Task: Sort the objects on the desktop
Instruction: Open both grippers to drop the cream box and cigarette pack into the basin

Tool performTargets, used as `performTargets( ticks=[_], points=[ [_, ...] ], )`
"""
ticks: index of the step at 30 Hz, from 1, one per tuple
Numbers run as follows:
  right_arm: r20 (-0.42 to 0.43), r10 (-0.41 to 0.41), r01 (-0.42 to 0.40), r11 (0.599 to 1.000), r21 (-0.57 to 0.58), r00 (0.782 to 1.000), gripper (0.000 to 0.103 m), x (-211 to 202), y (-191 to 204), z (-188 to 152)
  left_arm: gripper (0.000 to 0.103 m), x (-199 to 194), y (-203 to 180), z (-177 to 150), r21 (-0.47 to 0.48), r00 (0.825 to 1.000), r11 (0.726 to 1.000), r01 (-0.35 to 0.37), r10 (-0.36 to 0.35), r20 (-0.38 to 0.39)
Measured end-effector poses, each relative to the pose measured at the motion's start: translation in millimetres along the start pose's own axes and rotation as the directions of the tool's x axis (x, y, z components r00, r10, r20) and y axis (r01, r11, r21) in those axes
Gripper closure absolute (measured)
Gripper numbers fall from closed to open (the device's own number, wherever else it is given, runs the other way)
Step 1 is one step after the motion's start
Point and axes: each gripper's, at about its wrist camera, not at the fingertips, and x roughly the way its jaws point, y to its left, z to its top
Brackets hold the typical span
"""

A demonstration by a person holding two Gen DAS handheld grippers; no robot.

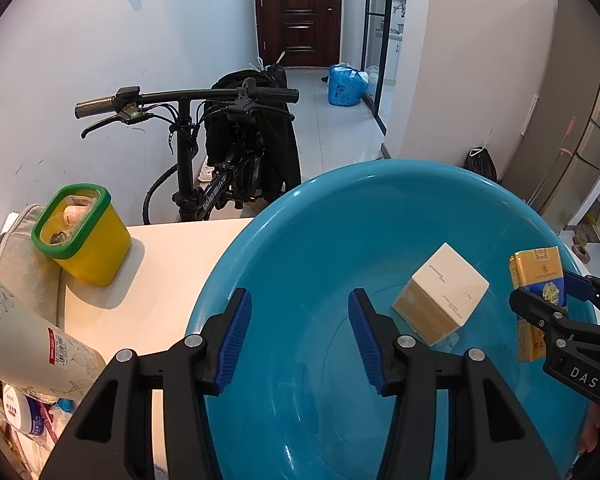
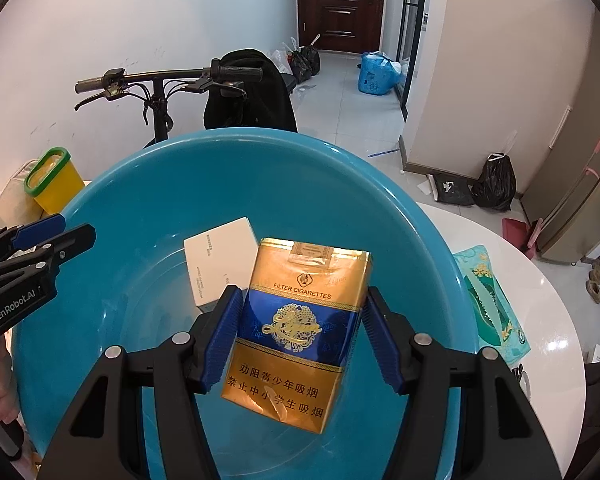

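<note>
R gripper [image 2: 298, 336] has its jaws clenched on a gold & blue cigarette pack [image 2: 296, 332], held up over the big blue bowl [image 2: 148, 184]. L gripper [image 1: 300, 340] hangs over the bowl too, jaws apart w/ nothing in them. A white box [image 1: 440, 292] lies tilted inside the bowl. Bowl sits on the white counter [image 1: 160, 280], near a yellow bin [image 1: 88, 240].

White box [image 1: 440, 292] inside blue basin [image 1: 300, 240]
</note>
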Motion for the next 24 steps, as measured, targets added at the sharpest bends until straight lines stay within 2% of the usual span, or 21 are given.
performTargets(
  ticks=[11, 15, 18, 23, 24],
  points=[
    [0.002, -0.007, 0.007, 1.0, -0.006, 1.0, 0.043, 0.8, 3.4, 1.4, 0.049, 0.6, 1.7, 0.2, -0.005, 1.0, 1.0, 0.005, -0.005, -0.004],
    [0.009, -0.009, 0.009, 1.0, 0.0, 1.0, 0.037, -0.2, 2.8, 2.1, 0.049, 0.4, 3.2, 0.1, -0.007, 1.0, 1.0, 0.005, -0.005, -0.002],
    [0.014, -0.013, 0.013, 1.0, 0.0, 1.0, 0.036, -1.8, 2.3, 3.0, 0.036, -3.3, 3.0, 0.2, -0.006, 1.0, 1.0, 0.004, -0.003, 0.018],
    [0.028, -0.017, 0.016, 1.0, 0.013, 0.999, 0.034, -5.8, 2.0, 5.2, 0.035, -11.9, -2.3, -0.4, 0.021, 0.998, 1.0, -0.016, 0.015, 0.056],
    [0.034, -0.017, 0.016, 1.0, 0.015, 0.999, 0.033, -7.6, 1.7, 5.7, 0.031, -13.5, -4.6, -0.6, 0.029, 0.998, 0.999, -0.015, 0.013, 0.061]
  ],
)
